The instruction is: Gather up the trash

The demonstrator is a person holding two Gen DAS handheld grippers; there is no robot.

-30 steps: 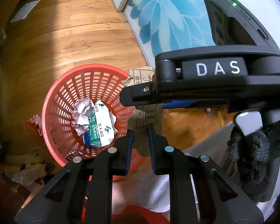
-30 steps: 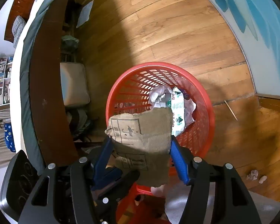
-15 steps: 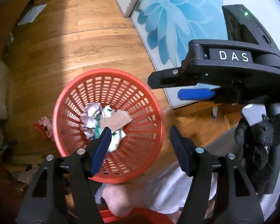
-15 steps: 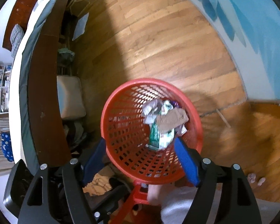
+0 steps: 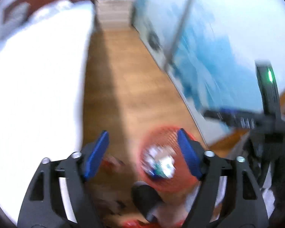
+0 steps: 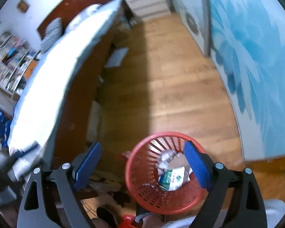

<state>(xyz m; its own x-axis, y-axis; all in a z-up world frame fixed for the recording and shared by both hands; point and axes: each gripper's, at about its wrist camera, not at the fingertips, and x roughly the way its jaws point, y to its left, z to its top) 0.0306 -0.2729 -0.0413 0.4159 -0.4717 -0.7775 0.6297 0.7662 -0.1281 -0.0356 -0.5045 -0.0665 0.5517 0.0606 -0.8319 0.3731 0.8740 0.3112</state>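
Both grippers hang above the wooden floor (image 6: 180, 87) with their jaws spread wide and opening further, and nothing is gripped in either. The right gripper (image 6: 142, 163) has its blue pads well apart; below and beyond them stands the red basket (image 6: 140, 172), most of it showing in the gap between the jaws, its far right side hidden behind the right-hand pad. Inside the basket lie crumpled white paper (image 6: 166, 156), a flat brown piece of cardboard (image 6: 177, 162) and a white and green wrapper (image 6: 171, 177), all down near the right-hand pad and not touching it. To the left of the jaws runs a bed (image 6: 53, 87) with a dark wooden side. The left gripper (image 5: 143, 153) is heavily blurred; its jaws are also empty, and the same red basket (image 5: 161, 133) sits below them against the right-hand pad, with pale trash (image 5: 159, 166) smeared inside it. A small red scrap (image 5: 112, 162) lies on the floor just inside the left-hand pad.
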